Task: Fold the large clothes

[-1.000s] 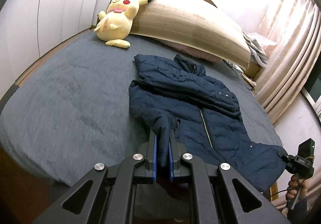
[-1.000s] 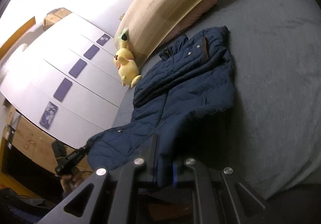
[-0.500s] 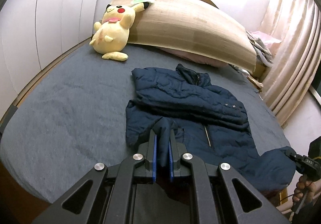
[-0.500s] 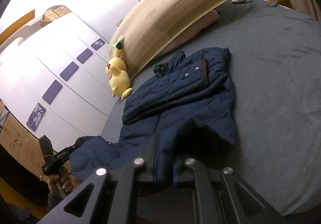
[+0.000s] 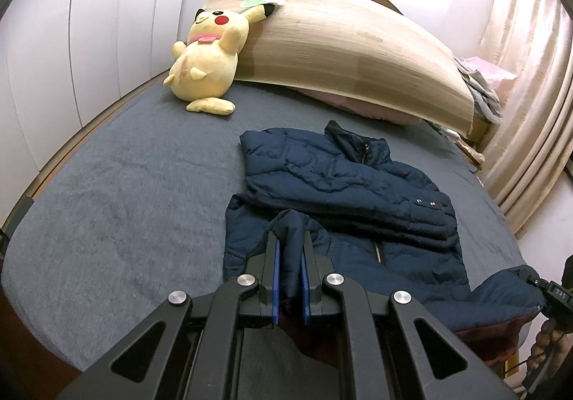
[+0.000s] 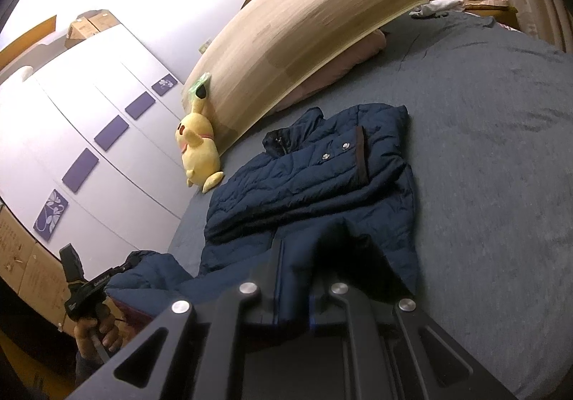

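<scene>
A navy quilted jacket (image 5: 343,177) lies on the grey bed (image 5: 125,203), collar toward the headboard, one sleeve folded across its chest. My left gripper (image 5: 290,238) is shut on a pinch of the bottom hem at the jacket's left corner, lifted off the bed. In the right wrist view the same jacket (image 6: 315,177) shows, and my right gripper (image 6: 295,256) is shut on the hem's other corner. Each view catches the other gripper at its edge: the right gripper (image 5: 549,290) and the left gripper (image 6: 107,278), both in a hand with fabric hanging from them. The dark red lining shows under the raised hem.
A yellow plush toy (image 5: 209,63) leans on a rolled bamboo mat (image 5: 351,52) at the head of the bed, with a pink pillow (image 5: 361,106) under it. White wardrobe doors (image 5: 89,41) run along the left. Curtains (image 5: 530,95) and a clothes pile (image 5: 480,84) stand at the right.
Both grippers have carried the hem forward toward the collar and slightly up. The lower half of the jacket has shortened and bunched beneath them.
</scene>
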Tool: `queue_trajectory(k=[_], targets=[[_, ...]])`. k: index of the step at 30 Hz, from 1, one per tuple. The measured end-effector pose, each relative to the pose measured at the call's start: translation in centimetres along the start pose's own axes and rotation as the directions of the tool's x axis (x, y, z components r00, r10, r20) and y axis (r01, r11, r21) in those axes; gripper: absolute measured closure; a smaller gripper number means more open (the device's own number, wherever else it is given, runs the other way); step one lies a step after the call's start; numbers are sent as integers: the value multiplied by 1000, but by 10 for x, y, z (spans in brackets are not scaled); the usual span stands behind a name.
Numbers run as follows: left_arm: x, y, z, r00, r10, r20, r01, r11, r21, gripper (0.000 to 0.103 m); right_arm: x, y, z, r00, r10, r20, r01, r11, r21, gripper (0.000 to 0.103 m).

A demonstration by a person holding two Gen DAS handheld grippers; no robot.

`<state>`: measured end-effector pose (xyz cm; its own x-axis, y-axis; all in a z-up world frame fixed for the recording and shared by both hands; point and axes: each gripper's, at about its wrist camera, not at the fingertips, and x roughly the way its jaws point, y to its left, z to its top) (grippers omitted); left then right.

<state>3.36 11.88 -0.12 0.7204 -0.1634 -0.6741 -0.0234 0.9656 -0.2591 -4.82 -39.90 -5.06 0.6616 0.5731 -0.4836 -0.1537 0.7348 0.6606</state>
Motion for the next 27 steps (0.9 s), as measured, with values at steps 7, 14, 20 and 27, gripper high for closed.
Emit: queue_trajectory(k=[7, 14, 20, 27], targets=[[5, -2, 5, 1000, 9, -4, -9, 1000, -6, 93, 9, 1, 10, 1000, -12, 9, 11, 1000, 11, 92], [11, -4, 11, 1000, 17, -8, -17, 1000, -6, 93, 16, 0, 19, 1000, -13, 20, 13, 1000, 22, 92], [17, -6, 16, 1000, 24, -13, -24, 1000, -2, 93, 21, -1, 24, 1000, -11, 28, 10, 999, 33, 92], [26, -11, 25, 999, 31, -17, -31, 999, 9, 93, 28, -4, 31, 999, -15, 33, 14, 999, 47, 92]])
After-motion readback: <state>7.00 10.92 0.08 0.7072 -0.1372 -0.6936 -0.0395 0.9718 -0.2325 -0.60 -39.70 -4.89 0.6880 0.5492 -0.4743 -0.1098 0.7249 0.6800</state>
